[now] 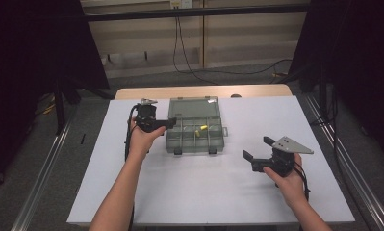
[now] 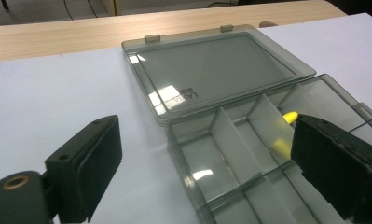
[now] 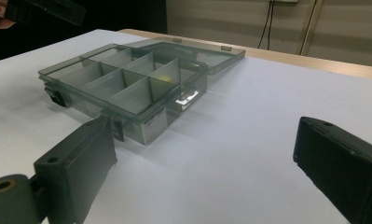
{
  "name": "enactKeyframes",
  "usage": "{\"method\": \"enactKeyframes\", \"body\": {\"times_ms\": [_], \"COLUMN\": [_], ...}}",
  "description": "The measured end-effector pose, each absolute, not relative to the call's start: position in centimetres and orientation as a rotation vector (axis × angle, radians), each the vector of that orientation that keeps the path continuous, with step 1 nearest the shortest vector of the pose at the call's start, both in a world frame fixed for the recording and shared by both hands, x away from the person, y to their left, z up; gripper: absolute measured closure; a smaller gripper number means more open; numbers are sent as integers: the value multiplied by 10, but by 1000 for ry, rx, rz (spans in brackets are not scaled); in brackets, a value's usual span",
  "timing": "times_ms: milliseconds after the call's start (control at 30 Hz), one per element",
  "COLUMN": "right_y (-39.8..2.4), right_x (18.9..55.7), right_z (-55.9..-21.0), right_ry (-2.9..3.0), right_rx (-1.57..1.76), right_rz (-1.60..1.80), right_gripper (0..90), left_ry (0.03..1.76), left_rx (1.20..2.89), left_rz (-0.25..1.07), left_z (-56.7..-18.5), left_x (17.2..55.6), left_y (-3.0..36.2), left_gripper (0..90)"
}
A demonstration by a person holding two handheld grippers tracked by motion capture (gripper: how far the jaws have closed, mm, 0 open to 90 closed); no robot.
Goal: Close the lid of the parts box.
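Organizer box point(image 1: 195, 134) sits open on the white table point(image 1: 218, 192), smoky clear plastic, with its lid point(image 1: 193, 107) folded flat out behind the tray. The tray is split into compartments by dividers, and there's one little yellow piece point(image 1: 202, 128) lying in a compartment toward the middle-right of it.

The left gripper point(image 1: 170, 123) is right at the box's left edge, held level in the person's left hand point(image 1: 142, 138), fingers pointing across toward the tray. In the left gripper view the fingers stand wide apart with nothing pinched between them: one finger point(image 2: 88, 165) is over bare table just left of the tray, the other is over the compartments, and the near corner of the tray falls in the gap between them. The yellow piece point(image 2: 282, 135) peeks out just beside the inner edge of that right-hand finger, partly hidden by it. Can't tell if the finger actually touches the tray.

The right gripper point(image 1: 257, 150) is well apart from the box, off to its right and nearer the person, held in the right hand point(image 1: 290, 185). Its fingers are spread open too, empty, just white table between them. From the right gripper view the box point(image 3: 127, 84) is ahead of and slightly beyond the left-hand finger, not touching it.
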State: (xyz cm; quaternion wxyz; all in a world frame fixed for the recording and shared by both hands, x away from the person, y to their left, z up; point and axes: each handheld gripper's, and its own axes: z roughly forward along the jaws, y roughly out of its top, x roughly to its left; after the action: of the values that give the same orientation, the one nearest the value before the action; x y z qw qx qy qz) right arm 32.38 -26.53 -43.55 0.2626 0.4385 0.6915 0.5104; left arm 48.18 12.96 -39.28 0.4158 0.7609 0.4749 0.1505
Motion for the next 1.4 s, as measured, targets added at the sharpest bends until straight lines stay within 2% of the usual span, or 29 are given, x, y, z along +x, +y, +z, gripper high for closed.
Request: {"method": "enactKeyframes", "body": {"times_ms": [500, 833, 1400], "right_y": [-244, -247, -242], "right_x": [362, 392, 429], "right_z": [-439, -447, -432], "right_ry": [1892, 1835, 1805], "right_rx": [1221, 1324, 1339], "right_rz": [1331, 1289, 1181], "right_gripper": [56, 56, 60], "left_ry": [1214, 1217, 1208], "left_rx": [1913, 1931, 1930], "left_rz": [392, 401, 434], "left_z": [-402, -407, -411], "left_x": [487, 490, 494], "left_y": [145, 148, 146], "left_gripper": [62, 55, 49]}}
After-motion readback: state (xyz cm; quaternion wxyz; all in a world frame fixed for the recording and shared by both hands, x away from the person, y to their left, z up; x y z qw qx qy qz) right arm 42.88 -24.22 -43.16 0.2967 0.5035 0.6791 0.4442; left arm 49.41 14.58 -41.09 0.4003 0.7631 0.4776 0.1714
